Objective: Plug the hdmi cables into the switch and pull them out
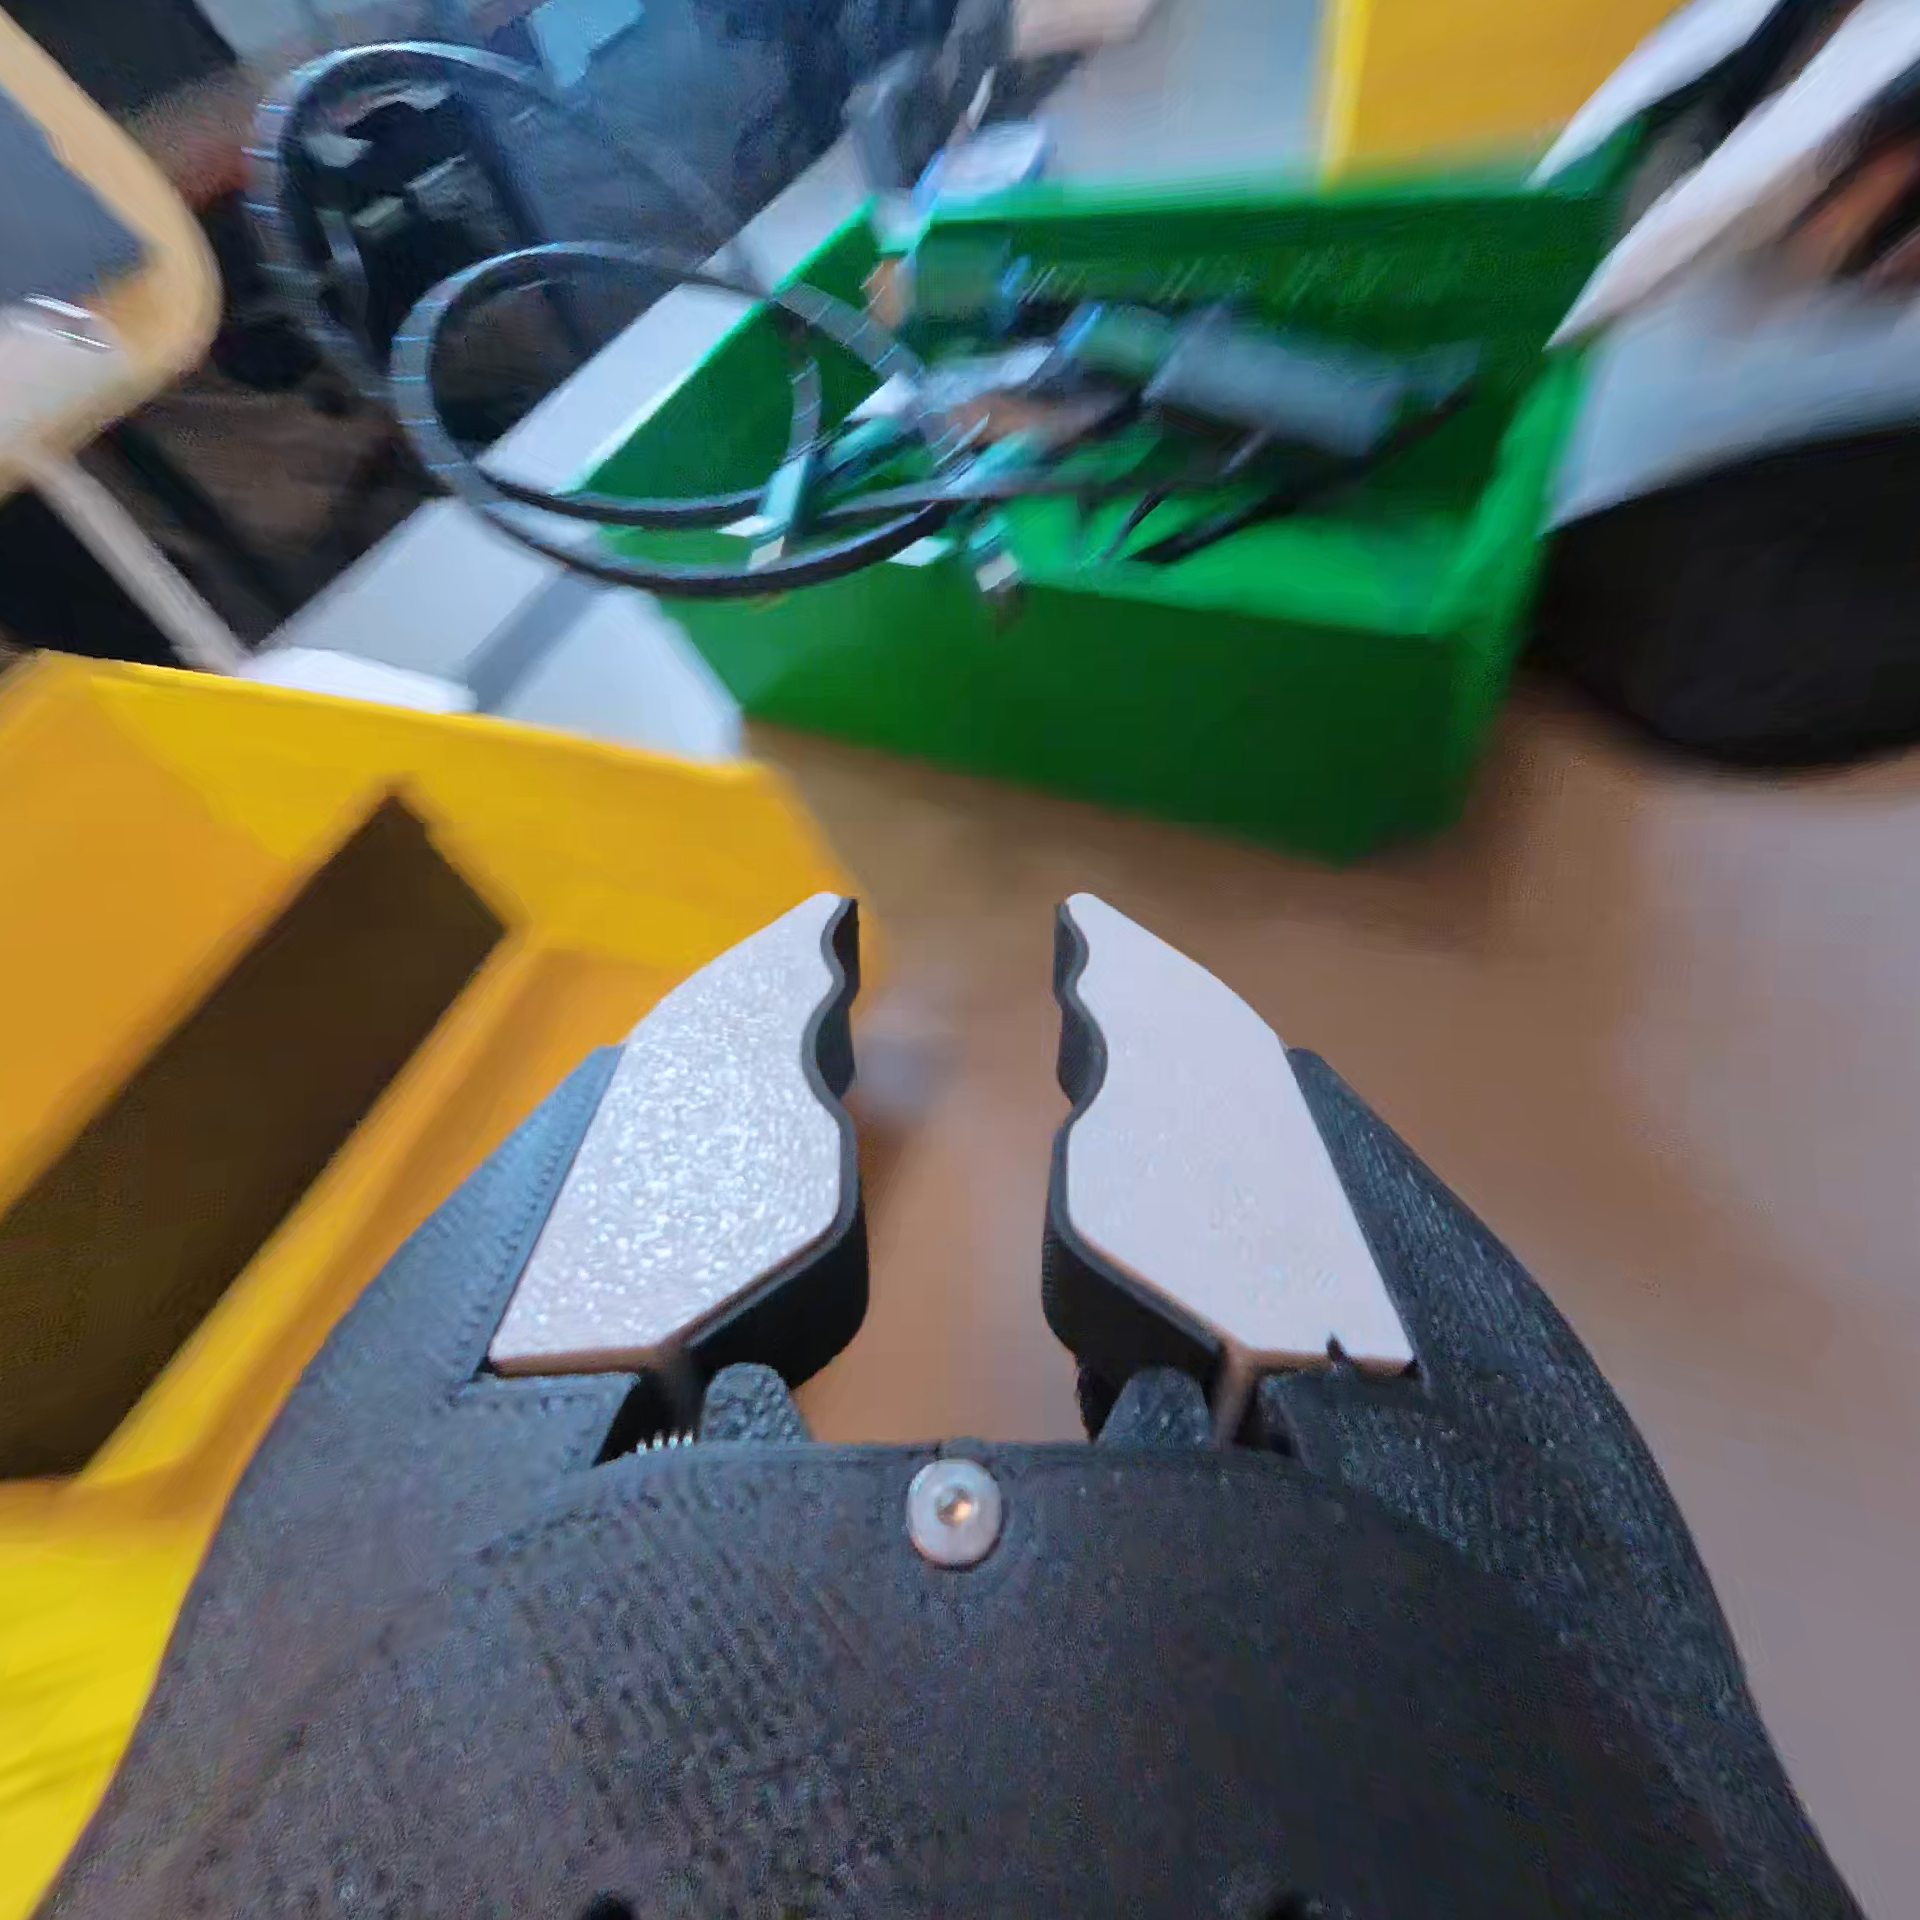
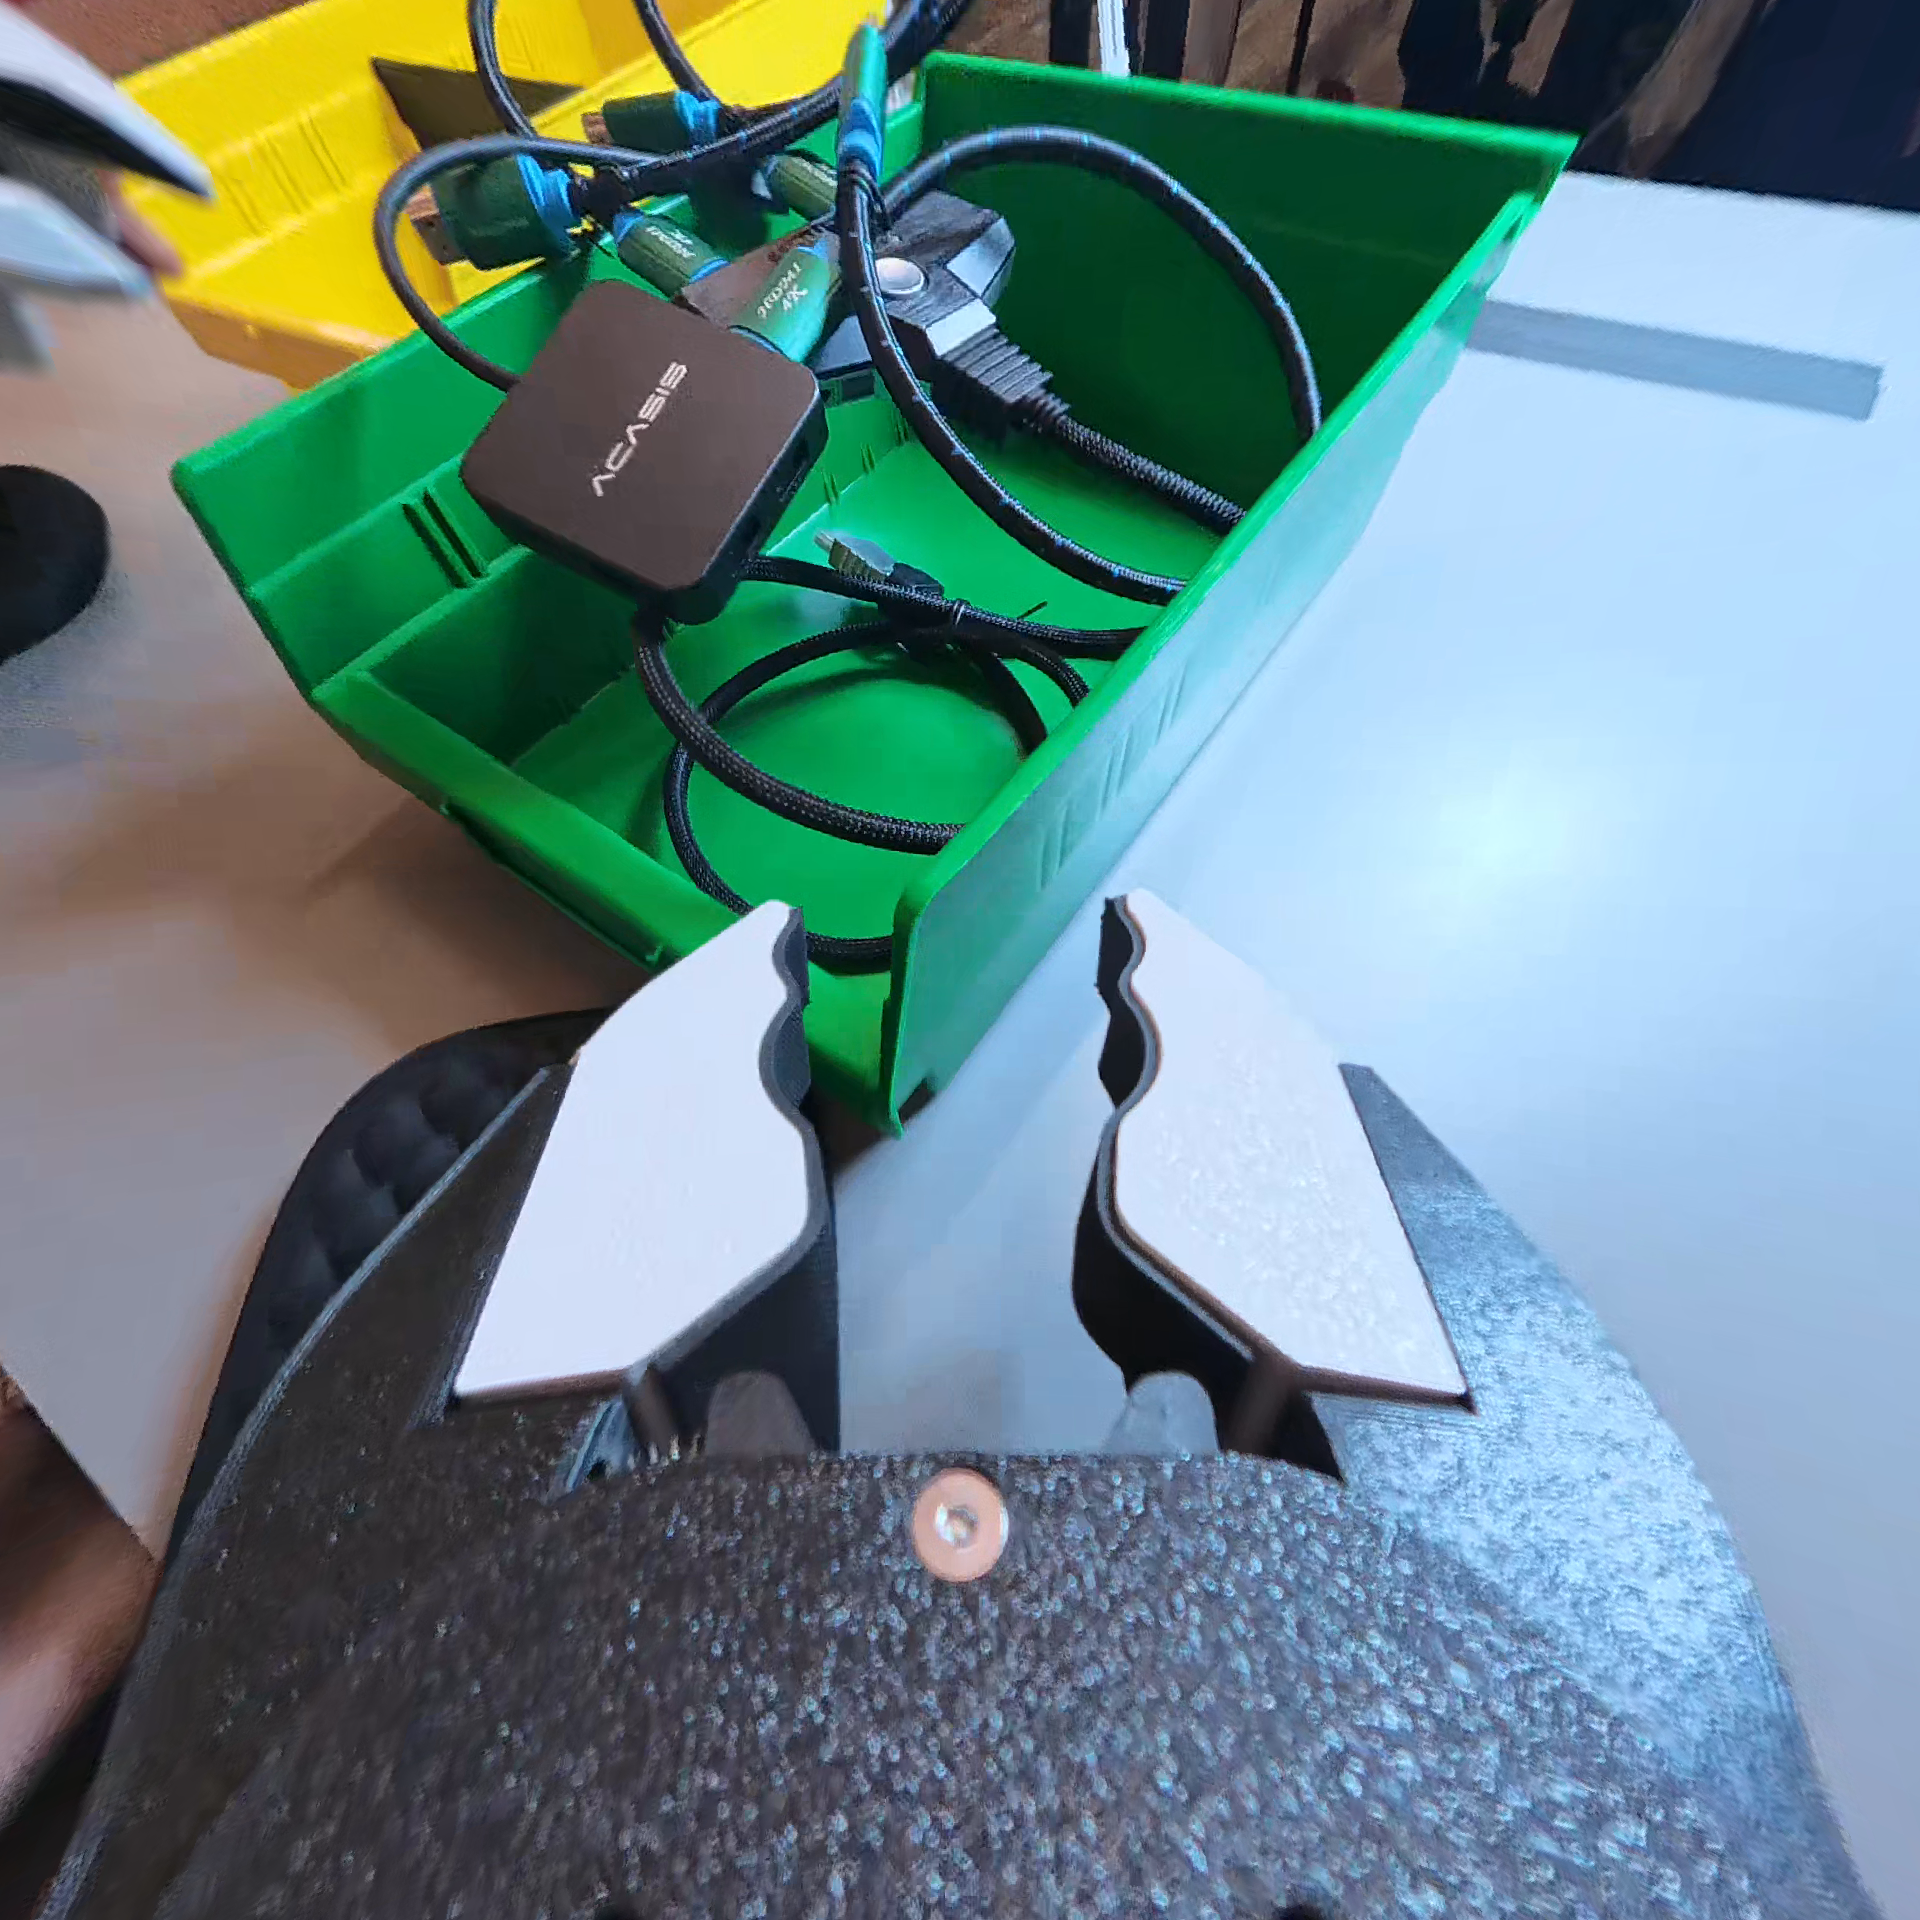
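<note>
- Inside the green bin, against its left wall, I see the switch: a flat, dark, rounded-square box, smooth and matte, propped at a tilt.
- Beyond the switch, at the bin's far-left corner, the hdmi cables heap up in black braided sleeving with green metallic plugs and blue collars; one plug rests against the switch's far edge, though I cannot tell whether it is seated.
- A thinner braided lead coils on the bin floor, nearer to me than the switch.
- My right gripper hovers at the bin's near corner, fingers parted with a clear gap and holding nothing; their faces are pale grey and grainy, their inner edges black and wavy.
- My left gripper hangs over the brown counter, short of the bin, fingers likewise apart and empty.
- Only the right view gives crisp detail of the switch and the pale grey surface right of the bin; the left view is motion-blurred.
- Only the left view shows the slot in the yellow bin to the green bin's left.
</note>
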Tool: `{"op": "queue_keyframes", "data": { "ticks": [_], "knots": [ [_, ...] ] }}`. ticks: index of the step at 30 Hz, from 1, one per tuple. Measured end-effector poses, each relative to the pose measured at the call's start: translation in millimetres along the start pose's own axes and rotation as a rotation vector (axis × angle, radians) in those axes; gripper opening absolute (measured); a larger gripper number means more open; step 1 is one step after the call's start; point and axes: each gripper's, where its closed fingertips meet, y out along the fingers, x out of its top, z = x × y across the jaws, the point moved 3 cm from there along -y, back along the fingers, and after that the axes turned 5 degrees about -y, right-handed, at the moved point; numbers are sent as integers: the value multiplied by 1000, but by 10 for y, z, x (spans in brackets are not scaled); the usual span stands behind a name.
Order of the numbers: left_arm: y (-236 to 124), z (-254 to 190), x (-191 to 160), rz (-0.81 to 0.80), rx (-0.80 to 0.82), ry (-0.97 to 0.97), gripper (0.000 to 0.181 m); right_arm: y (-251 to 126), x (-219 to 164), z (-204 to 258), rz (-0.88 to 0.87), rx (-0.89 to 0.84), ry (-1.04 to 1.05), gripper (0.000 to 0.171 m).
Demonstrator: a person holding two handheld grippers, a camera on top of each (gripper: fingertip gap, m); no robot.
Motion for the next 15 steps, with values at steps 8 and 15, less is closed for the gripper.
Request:
{"op": "queue_keyframes", "data": {
  "ticks": [8,15],
  "knots": [
    [671,-912,63,-171,42,-317,64,332,63,-48,-6,-98,17,24],
    [692,-748,-23,-125,199,-304,47,250,256,295,-47,-214,-175,18]
  ]
}}
